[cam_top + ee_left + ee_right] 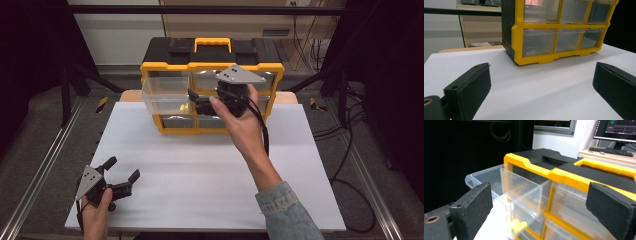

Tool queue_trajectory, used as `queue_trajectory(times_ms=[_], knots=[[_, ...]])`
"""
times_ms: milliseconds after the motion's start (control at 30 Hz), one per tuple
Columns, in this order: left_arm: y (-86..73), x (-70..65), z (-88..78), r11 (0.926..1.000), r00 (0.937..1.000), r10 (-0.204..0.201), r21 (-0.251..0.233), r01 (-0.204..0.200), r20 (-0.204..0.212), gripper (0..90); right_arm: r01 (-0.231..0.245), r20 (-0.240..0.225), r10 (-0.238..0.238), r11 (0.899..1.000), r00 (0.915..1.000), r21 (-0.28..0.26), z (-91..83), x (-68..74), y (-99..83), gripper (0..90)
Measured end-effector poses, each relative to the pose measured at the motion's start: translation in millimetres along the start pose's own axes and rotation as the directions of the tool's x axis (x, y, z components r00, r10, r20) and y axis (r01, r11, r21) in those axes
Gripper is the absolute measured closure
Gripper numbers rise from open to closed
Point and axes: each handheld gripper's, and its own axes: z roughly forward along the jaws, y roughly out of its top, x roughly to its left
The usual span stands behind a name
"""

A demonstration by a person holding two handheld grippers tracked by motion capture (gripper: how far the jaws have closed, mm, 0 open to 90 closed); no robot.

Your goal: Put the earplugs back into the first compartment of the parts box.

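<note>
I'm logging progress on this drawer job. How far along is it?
Done: the top-left clear drawer of the yellow organizer is pulled out, with a small yellow piece inside. In hand: the right tool hovers open by that drawer. Left: the left tool rests open on the white table; other drawers are shut.

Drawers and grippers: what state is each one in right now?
Organizer box: upright at the table's far edge, lid shut.
Top left drawer: pulled out, a small yellow piece inside.
Other drawers: pushed in.
Left gripper: open, resting low near the table's near corner, holding nothing.
Right gripper: open, raised by the pulled-out drawer, holding nothing.
</note>
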Motion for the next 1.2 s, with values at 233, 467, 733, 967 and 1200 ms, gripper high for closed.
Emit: queue_trajectory(times_ms=[233, 467, 733, 967, 1200], knots=[[0.1, -3.2, 2.2, 0.9989, 0.9989, 0.041, 0.020, -0.041, 0.023, 1.3, -0.009, 0.022, 0.009, 1.000, 0.9997, 0.010, -20.5, -13.2, -18.6, 6.5], [-0.9, 0.2, -1.0, 0.9980, 0.9980, 0.058, 0.025, -0.059, 0.026, 1.2, -0.033, 0.049, 0.032, 0.999, 0.9983, 0.017, -44.5, -29.9, -44.8, 5.5], [-1.7, 1.4, -1.6, 0.9985, 0.9983, 0.051, 0.019, -0.052, 0.028, 1.2, -0.083, 0.059, 0.082, 0.997, 0.9949, 0.010, -65.1, -43.5, -70.3, 4.6], [-2.4, -1.7, -0.3, 0.9979, 0.9972, 0.059, 0.022, -0.060, 0.045, 1.2, -0.057, 0.108, 0.058, 0.998, 0.9924, -0.011, -79.5, -49.1, -91.2, 6.4], [-2.1, -4.1, 1.6, 0.9961, 0.9952, 0.085, 0.019, -0.086, 0.050, 1.2, -0.078, 0.113, 0.080, 0.997, 0.9904, -0.020, -102.8, -57.8, -112.1, 7.5]])
